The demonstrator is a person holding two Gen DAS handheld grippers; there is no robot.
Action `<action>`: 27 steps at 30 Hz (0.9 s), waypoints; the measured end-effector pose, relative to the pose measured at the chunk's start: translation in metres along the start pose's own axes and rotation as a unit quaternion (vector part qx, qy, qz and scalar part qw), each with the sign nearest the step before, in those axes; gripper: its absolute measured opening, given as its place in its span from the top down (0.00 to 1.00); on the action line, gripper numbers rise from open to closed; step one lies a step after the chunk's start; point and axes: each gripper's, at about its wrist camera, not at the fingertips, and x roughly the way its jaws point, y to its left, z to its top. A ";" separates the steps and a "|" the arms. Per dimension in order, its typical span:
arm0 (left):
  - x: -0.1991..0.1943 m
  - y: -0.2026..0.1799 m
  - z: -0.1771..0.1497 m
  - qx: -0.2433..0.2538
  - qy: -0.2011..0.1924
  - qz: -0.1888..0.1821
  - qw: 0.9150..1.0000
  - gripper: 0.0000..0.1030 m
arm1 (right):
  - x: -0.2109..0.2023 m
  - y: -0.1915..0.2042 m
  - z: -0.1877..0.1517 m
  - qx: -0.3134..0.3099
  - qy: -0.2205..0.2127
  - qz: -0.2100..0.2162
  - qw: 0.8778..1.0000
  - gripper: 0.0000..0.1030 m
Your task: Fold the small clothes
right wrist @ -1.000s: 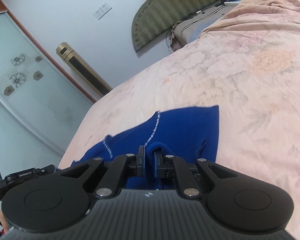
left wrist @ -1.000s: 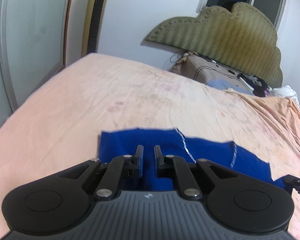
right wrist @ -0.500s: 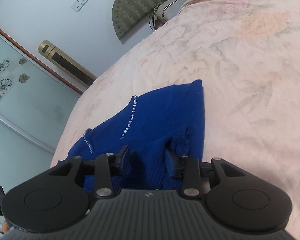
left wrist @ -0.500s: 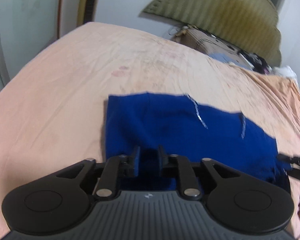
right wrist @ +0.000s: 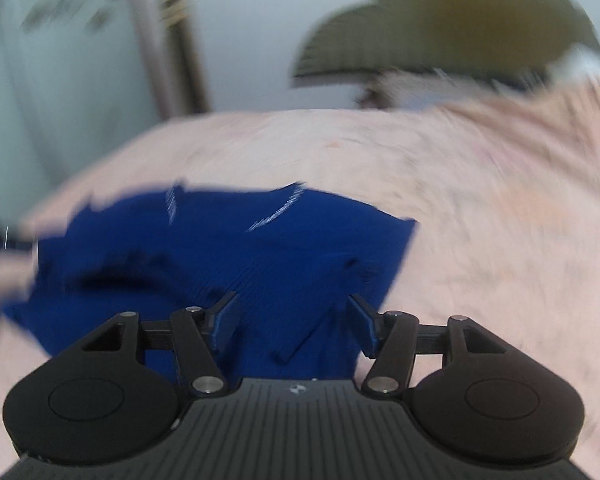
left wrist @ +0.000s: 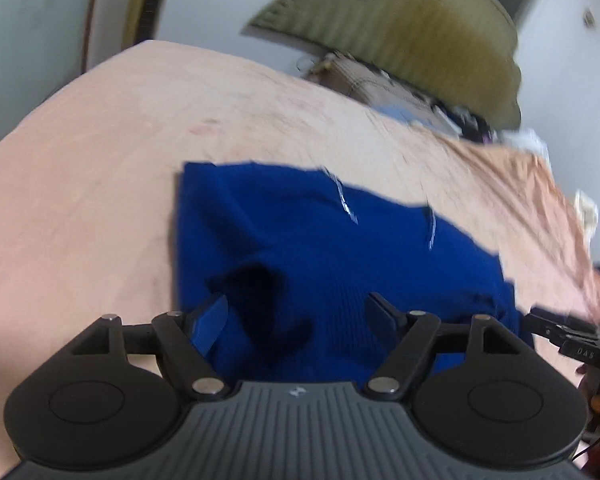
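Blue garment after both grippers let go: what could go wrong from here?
1. The left gripper and right gripper have just been opening, with the blue garment lying loose between the spread fingers; pulling back could snag the knit and undo the fold.
2. A raised pucker near the left fingers may keep the fold from lying flat.
3. The garment's edges look uneven on the pink bedsheet, so the next fold may come out skewed.

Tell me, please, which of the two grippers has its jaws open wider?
The left gripper: its jaws gape wider over the blue garment than the right gripper's.
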 end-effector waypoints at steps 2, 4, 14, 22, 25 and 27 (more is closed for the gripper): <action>0.008 -0.005 -0.004 0.007 0.012 0.009 1.000 0.27 | 0.006 0.021 -0.005 -0.073 0.011 -0.016 0.997 0.35; 0.018 -0.004 -0.005 -0.008 0.021 0.005 1.000 0.27 | 0.013 0.033 -0.010 -0.118 0.017 -0.030 0.992 0.36; 0.043 -0.012 0.001 -0.012 0.028 0.005 1.000 0.73 | 0.037 0.019 0.001 -0.119 0.006 -0.052 0.991 0.92; 0.045 0.001 0.043 -0.083 0.011 -0.033 0.996 0.84 | 0.042 -0.004 0.036 -0.067 -0.047 -0.052 0.995 0.96; 0.053 0.008 0.059 -0.118 -0.011 -0.027 0.993 0.85 | 0.054 -0.021 0.056 -0.013 -0.051 -0.041 0.998 0.96; 0.059 0.014 0.066 -0.140 -0.021 -0.012 0.990 0.85 | 0.065 -0.031 0.067 0.013 -0.050 -0.039 0.998 0.96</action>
